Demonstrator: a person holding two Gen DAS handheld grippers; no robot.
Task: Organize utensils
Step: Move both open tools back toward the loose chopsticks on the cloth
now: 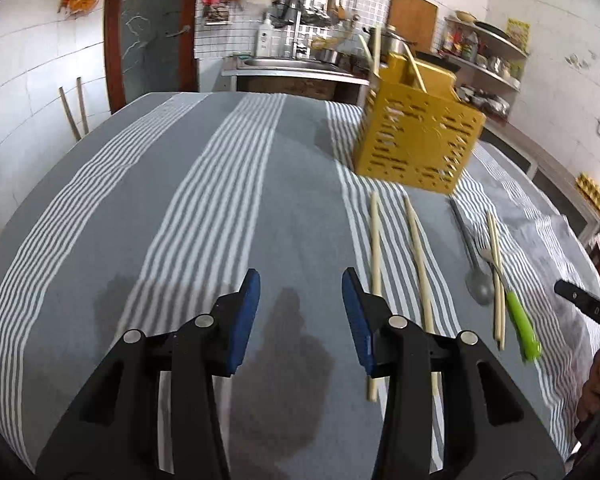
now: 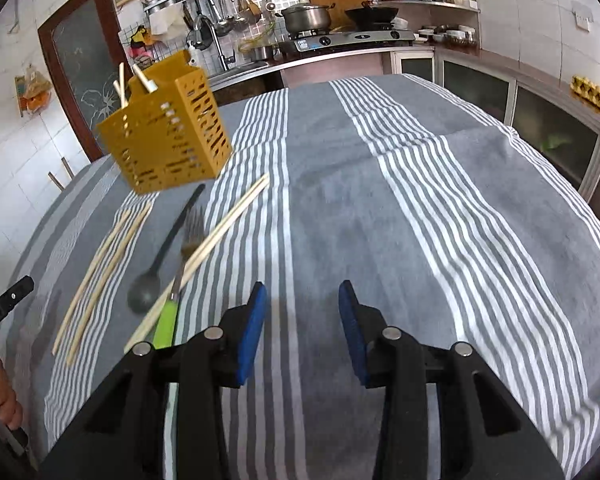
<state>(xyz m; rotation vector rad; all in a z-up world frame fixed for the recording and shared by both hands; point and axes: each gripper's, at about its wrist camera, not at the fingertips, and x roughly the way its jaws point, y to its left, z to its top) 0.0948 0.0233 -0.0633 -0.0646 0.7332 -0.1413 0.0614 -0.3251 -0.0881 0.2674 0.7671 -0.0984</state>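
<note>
A yellow slotted utensil holder (image 1: pixel 418 142) (image 2: pixel 166 142) stands on the striped cloth with chopsticks sticking out of its top. In front of it lie two pairs of chopsticks (image 1: pixel 418 256) (image 2: pixel 100 268), a grey spoon (image 1: pixel 474 264) (image 2: pixel 156 268), a green-handled fork (image 1: pixel 516 312) (image 2: pixel 176 292) and another chopstick pair (image 1: pixel 496 276) (image 2: pixel 216 236) lying over the fork. My left gripper (image 1: pixel 300 292) is open and empty, just left of the chopsticks. My right gripper (image 2: pixel 302 304) is open and empty, right of the fork.
The table is covered by a grey and white striped cloth (image 1: pixel 220 200) (image 2: pixel 420 220). Behind it are a sink (image 1: pixel 288 65), a stove with pots (image 2: pixel 340 32) and wall shelves (image 2: pixel 428 0). A cabinet counter (image 2: pixel 540 112) runs along the right.
</note>
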